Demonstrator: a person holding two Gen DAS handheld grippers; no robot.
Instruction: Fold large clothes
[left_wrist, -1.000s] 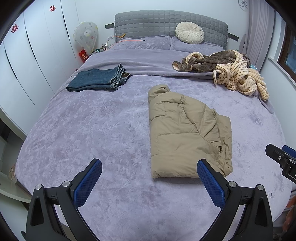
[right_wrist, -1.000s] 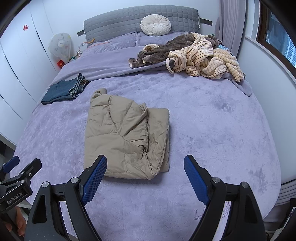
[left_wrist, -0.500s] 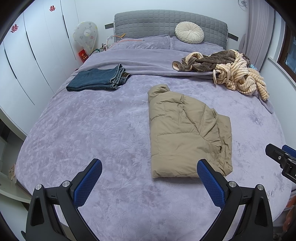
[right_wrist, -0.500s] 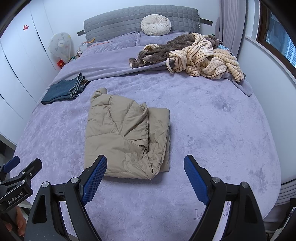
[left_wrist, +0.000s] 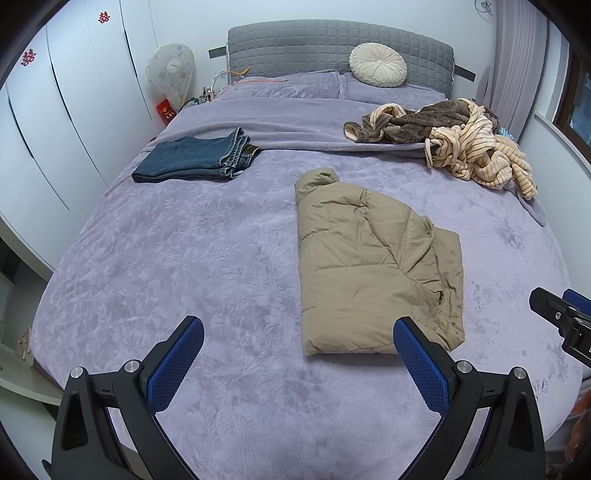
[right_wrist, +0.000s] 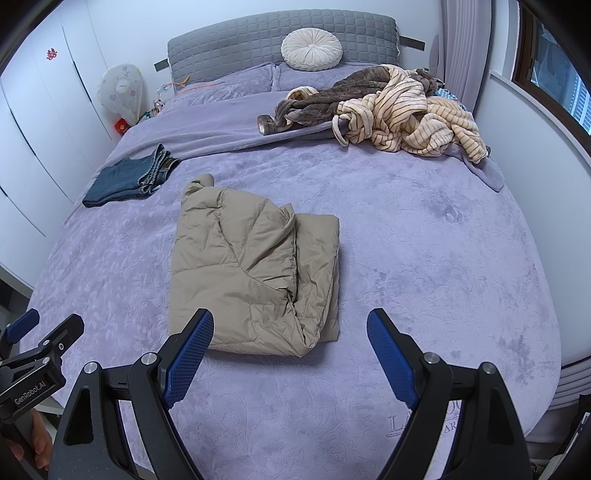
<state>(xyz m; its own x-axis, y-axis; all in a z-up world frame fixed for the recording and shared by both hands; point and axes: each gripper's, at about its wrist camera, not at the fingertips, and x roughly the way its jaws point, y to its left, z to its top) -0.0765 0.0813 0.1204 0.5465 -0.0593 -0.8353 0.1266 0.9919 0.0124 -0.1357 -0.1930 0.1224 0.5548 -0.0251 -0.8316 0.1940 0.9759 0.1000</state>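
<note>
Left gripper (left_wrist: 297, 354): jaws stood wide, holding nothing, above the bed's near edge.
Right gripper (right_wrist: 290, 347): likewise spread wide and empty.
Tan puffer jacket (left_wrist: 373, 262): lay folded mid-bed, just beyond both grippers.
Bed (left_wrist: 177, 258): lavender cover.
Folded jeans (left_wrist: 195, 160): far left.
Striped and brown clothes pile (left_wrist: 454, 142): far right, near headboard.

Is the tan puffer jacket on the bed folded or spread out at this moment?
Folded. The tan puffer jacket lies as a compact rectangle on the bed, one layer doubled over another with a fold edge down its right side; no sleeve sticks out.
</note>
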